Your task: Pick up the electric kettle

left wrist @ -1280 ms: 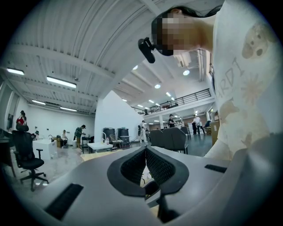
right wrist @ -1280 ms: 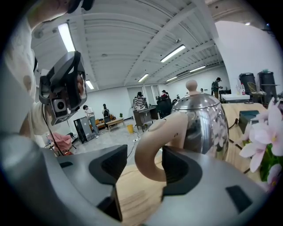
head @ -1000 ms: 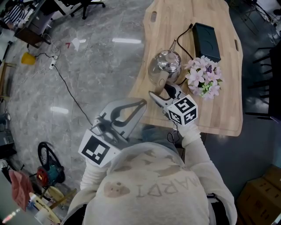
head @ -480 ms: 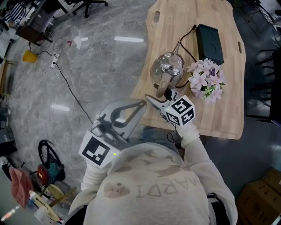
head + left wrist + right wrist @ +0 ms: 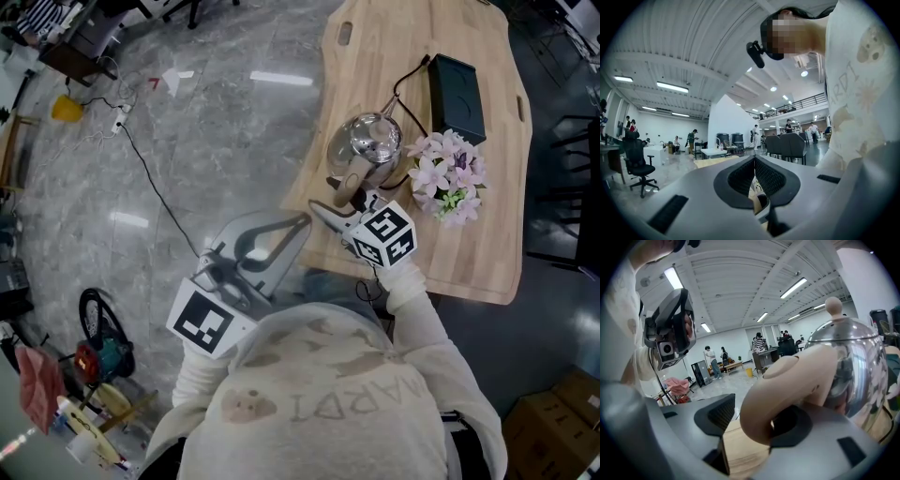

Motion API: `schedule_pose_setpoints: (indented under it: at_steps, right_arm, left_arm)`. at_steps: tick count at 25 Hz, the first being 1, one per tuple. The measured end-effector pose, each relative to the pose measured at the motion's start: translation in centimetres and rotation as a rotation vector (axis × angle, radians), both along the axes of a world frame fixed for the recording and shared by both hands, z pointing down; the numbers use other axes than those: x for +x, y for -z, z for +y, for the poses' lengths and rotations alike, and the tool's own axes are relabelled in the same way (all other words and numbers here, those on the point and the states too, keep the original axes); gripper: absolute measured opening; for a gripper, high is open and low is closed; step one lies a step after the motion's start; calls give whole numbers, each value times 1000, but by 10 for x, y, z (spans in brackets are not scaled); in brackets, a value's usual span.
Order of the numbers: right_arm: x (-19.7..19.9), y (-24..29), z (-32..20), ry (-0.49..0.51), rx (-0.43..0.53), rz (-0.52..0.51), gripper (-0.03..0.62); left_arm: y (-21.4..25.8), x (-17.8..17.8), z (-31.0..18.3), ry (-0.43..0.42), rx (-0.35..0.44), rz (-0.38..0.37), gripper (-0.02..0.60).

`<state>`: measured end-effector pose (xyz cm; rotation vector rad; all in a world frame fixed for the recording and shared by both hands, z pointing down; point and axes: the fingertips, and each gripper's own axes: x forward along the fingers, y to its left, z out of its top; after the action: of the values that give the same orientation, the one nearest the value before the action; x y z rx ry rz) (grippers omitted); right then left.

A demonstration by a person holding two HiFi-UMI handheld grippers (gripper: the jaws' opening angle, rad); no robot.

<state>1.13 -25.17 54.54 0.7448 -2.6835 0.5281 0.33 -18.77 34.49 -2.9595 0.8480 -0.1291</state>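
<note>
1. Currently the right tongs (image 5: 345,204) (image 5: 754,423) are open, with the jaws on either side of the kettle (image 5: 373,141) (image 5: 848,362) handle (image 5: 349,180) (image 5: 787,385).
2. In the right gripper view the beige handle loop sits against the right-hand pad. A clear gap remains to the left-hand pad, so there's no clamp on it.
3. The kettle stands upright on the wooden counter (image 5: 469,253), near the edge closest to me. It has a shiny steel body, a knob on the lid, and its handle points toward me.
4. The left tongs (image 5: 302,223) (image 5: 754,171) are closed, pads together, with nothing gripped. They are off the counter edge, over the floor (image 5: 187,141), well apart from the kettle.
5. The left gripper view looks up toward the ceiling and my torso, not at the counter.
6. Pink flowers (image 5: 448,176) sit just beside the kettle, on its right in the head view.
7. A black box (image 5: 457,84) lies further back on the counter. A dark cord (image 5: 410,77) runs from beside the kettle to the box.
</note>
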Motion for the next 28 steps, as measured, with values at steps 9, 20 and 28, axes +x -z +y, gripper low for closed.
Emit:
schedule_pose_setpoints:
  at_steps: [9, 20, 28]
  right_arm:
    - [-5, 1, -5, -7, 14, -7, 227]
    - [-14, 2, -19, -103, 51, -28, 225]
    - [-13, -2, -31, -171, 75, 25, 125]
  left_arm:
    - [-2, 5, -4, 1, -2, -13, 12]
    - [1, 7, -9, 8, 7, -36, 12]
    - [-1, 2, -10, 16, 6, -48, 12]
